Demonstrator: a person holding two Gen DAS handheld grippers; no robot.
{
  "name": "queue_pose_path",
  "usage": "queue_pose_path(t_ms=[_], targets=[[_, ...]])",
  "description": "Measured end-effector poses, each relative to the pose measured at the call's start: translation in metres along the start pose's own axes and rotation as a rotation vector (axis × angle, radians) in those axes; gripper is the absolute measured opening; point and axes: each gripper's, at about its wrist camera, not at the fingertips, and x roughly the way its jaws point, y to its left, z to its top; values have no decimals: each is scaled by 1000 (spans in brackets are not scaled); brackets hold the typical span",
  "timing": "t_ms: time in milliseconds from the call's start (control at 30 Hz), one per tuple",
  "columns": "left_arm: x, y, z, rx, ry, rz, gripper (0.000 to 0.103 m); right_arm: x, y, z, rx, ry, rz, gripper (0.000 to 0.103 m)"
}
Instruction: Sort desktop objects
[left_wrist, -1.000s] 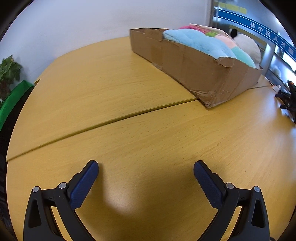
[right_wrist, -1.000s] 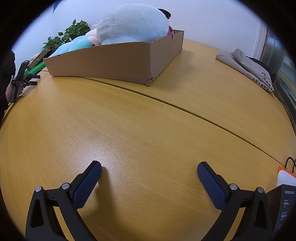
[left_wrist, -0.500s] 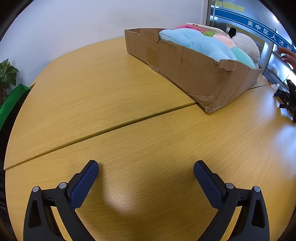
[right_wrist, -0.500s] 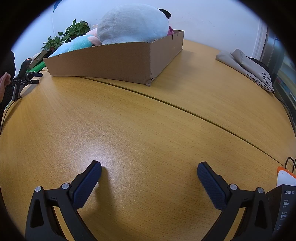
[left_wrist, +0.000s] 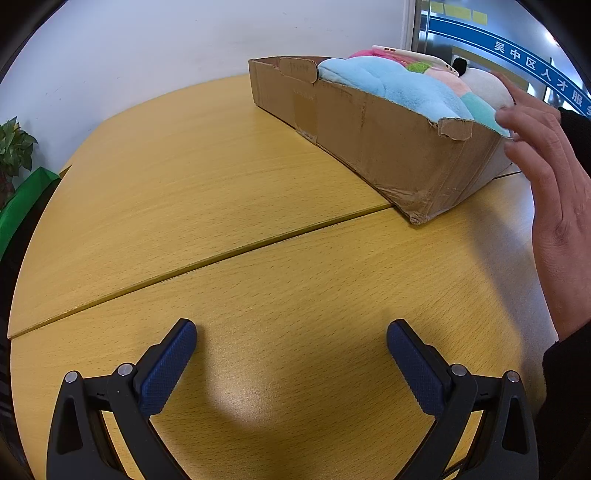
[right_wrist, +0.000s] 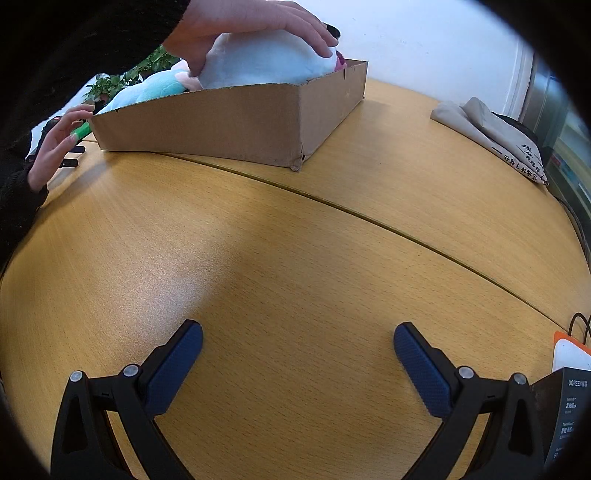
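Observation:
A shallow cardboard box (left_wrist: 373, 136) sits on the yellow wooden table (left_wrist: 221, 184), filled with plush toys: a light blue one (left_wrist: 399, 86) and a white one (right_wrist: 266, 61). The box also shows in the right wrist view (right_wrist: 236, 122). A person's bare hand (left_wrist: 554, 192) reaches to the box's near end and rests on the white plush, also seen in the right wrist view (right_wrist: 258, 18). My left gripper (left_wrist: 291, 347) is open and empty, low over the table. My right gripper (right_wrist: 297, 345) is open and empty, low over the table.
A folded beige cloth bag (right_wrist: 491, 129) lies at the far right. A dark carton (right_wrist: 569, 413) and an orange-white item (right_wrist: 569, 350) sit by the right gripper. A second bare hand (right_wrist: 55, 147) hovers left of the box. A potted plant (left_wrist: 13, 147) stands beyond the table's left edge.
A person's hand has come in and now lies on the white plush in the box. A second hand appeared at the box's left. Both grippers stayed open and nearly still.

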Motion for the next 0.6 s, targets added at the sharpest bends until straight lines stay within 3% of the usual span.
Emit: queue_pose_path(t_ms=[600], targets=[[5, 6, 7, 9, -1, -5, 103, 1, -2, 2, 2, 0, 2, 103]])
